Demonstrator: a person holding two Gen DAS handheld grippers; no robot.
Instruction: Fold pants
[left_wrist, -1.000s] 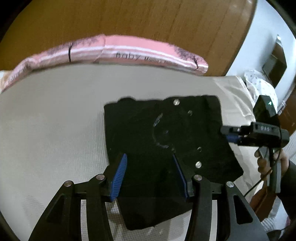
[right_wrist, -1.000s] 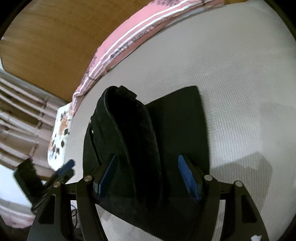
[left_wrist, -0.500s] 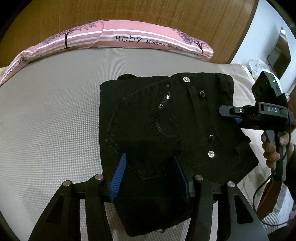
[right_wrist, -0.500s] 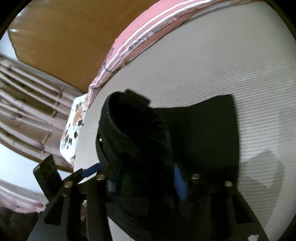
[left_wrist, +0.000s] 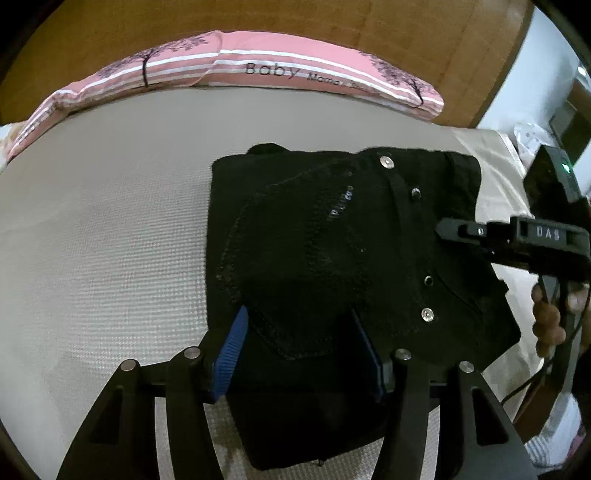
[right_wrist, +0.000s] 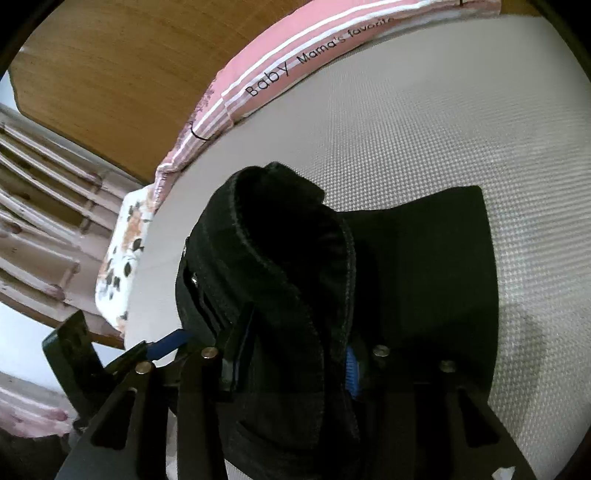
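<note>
Black pants (left_wrist: 332, 266) lie folded on bed (left_wrist: 103, 229), near pink pillow (left_wrist: 258, 70). My left tongs (left_wrist: 299, 350) opening, straddling the near edge; right tongs (right_wrist: 295, 365) closing on raised waistband fold.

A bed (left_wrist: 110, 229) covered in a beige, waffle-textured sheet carries a pair of black pants (left_wrist: 332, 258), folded into a compact stack right of centre in the left wrist view. At twelve o'clock from the pants, a long pink striped pillow (left_wrist: 229, 70) printed with "Baby" lies along the wooden headboard (left_wrist: 295, 22). A floral pillow (right_wrist: 125, 251) rests at the bed's corner.
</note>
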